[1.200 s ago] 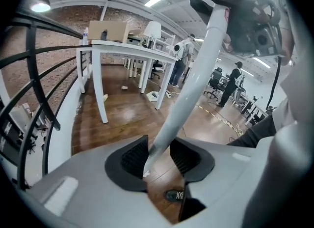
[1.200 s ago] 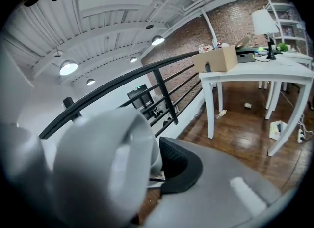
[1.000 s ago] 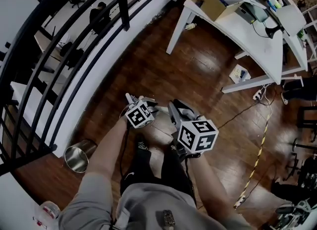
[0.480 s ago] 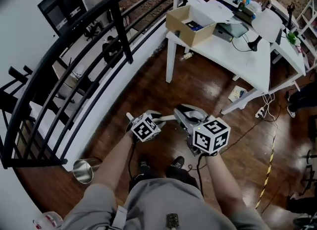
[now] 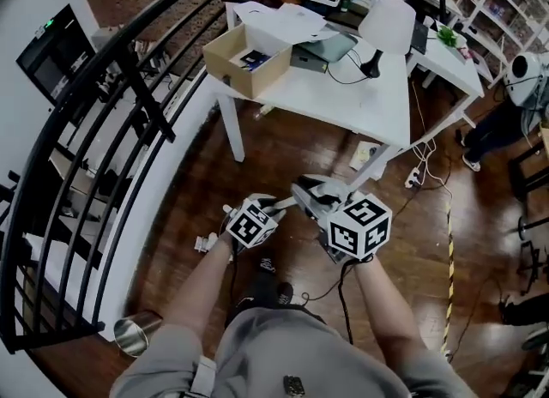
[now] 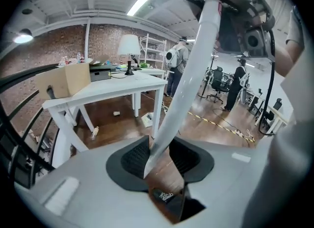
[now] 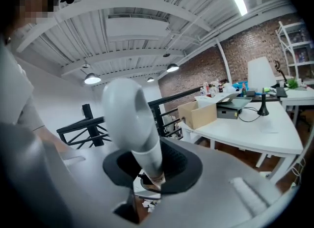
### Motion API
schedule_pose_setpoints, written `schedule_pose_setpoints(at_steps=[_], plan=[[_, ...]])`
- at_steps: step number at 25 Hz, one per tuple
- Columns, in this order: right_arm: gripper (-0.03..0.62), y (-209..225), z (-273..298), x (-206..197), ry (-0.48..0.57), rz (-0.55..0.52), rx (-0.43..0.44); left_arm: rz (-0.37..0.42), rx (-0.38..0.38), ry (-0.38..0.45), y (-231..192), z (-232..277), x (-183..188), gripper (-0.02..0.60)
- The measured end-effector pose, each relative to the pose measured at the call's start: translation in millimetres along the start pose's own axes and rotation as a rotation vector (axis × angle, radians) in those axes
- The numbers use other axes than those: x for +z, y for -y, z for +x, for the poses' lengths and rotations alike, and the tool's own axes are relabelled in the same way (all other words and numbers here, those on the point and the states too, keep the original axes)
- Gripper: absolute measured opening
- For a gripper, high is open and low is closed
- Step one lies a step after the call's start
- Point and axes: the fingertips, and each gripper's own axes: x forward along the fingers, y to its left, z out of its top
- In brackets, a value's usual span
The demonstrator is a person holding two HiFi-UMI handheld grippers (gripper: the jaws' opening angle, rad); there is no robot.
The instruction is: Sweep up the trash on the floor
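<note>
Left tongs (image 6: 163, 156) clamped on a flat white handle (image 6: 189, 82), right tongs (image 7: 149, 168) clamped on a looped grey handle (image 7: 133, 119). Trash scraps (image 5: 206, 243) on the floor (image 5: 283, 165), nearer than the table (image 5: 360, 105), to its left. Shoe (image 6: 164, 196) logo unreadable.

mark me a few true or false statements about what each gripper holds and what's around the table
1. The left gripper is shut on a white handle. True.
2. The right gripper is empty. False: it is shut on a grey handle with a loop end.
3. The cardboard box sits on the floor under the table. False: it stands on top of the white table.
4. A metal bin stands on the floor near the black railing. True.
</note>
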Motion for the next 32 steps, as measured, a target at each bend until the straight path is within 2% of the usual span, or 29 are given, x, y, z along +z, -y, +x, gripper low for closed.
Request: schedule_pose_setpoints(at_steps=[8,14,17,22,28,32], plan=[[0.069,104.2,-3.0,-10.1,-0.097,-0.016,-0.096,0.023,-0.168,-0.002,2.3,108.4,50.3,0.132],[0.067,170.6,-7.3,-11.4,-0.113,0.009,-0.123,-0.018,-0.191,0.0,-0.9,163.7,80.1,0.132],[0.067,207.0,-10.5,-16.4,-0.128,0.036,-0.099,-0.057,-0.157,-0.014,-5.2,191.8,90.8,0.133],[0.067,267.5,-6.8,-29.1,-0.155,0.037,0.005,-0.157,-0.082,-0.045,-18.3,245.5,104.4,0.137],[0.068,324.2,17.2,-60.0,-0.233,-0.052,0.22,-0.299,0.052,-0.065,-43.9,310.6,104.9,0.14],[0.069,356.6,28.7,-57.2,-0.228,-0.07,0.318,-0.394,0.138,-0.033,-59.7,332.3,113.3,0.138]])
